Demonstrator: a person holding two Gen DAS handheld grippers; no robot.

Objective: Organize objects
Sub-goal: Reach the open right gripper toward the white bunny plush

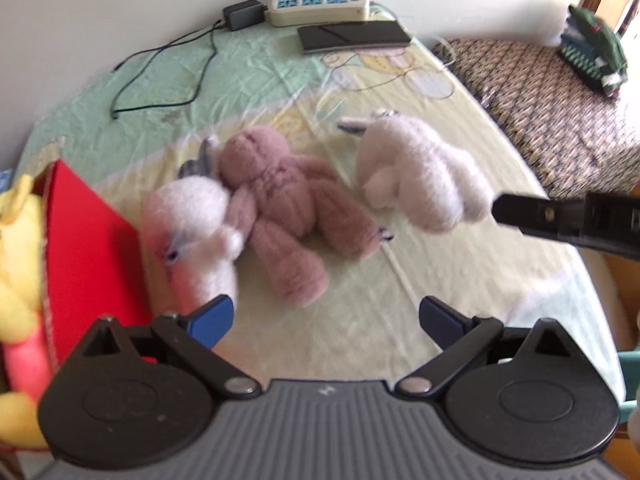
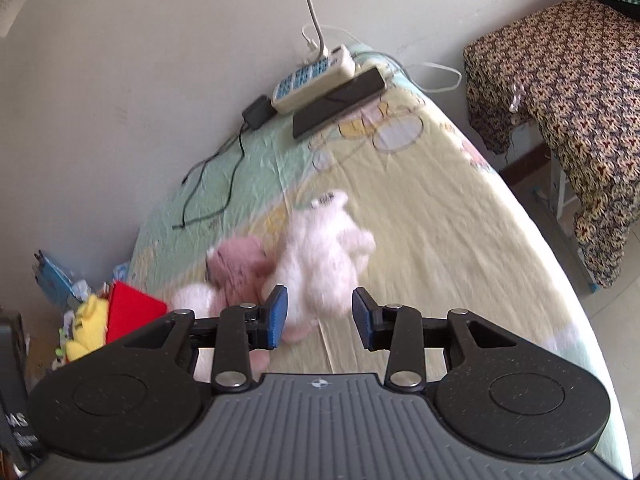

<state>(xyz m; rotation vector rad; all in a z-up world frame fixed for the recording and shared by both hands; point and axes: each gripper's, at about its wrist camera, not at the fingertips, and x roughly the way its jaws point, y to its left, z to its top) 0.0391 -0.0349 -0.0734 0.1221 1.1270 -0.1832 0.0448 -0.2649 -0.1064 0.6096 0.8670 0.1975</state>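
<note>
Mauve plush (image 1: 288,208) between two white plushes on bedsheet (image 1: 420,288); left claw (image 1: 326,318) wide apart, right claw (image 2: 319,316) parted, both empty

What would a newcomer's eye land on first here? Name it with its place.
Three plush toys lie mid-bed: a dusty-pink plush flanked by a white plush touching it and another white plush lying apart. A red box with a yellow plush sits at the bed's edge, and a power strip lies by the wall.

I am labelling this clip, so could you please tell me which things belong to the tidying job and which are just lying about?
Job: fluffy mauve plush toy, two fluffy white plush toys, red box.

Lying about: cream power strip, black adapter, flat black case.
</note>
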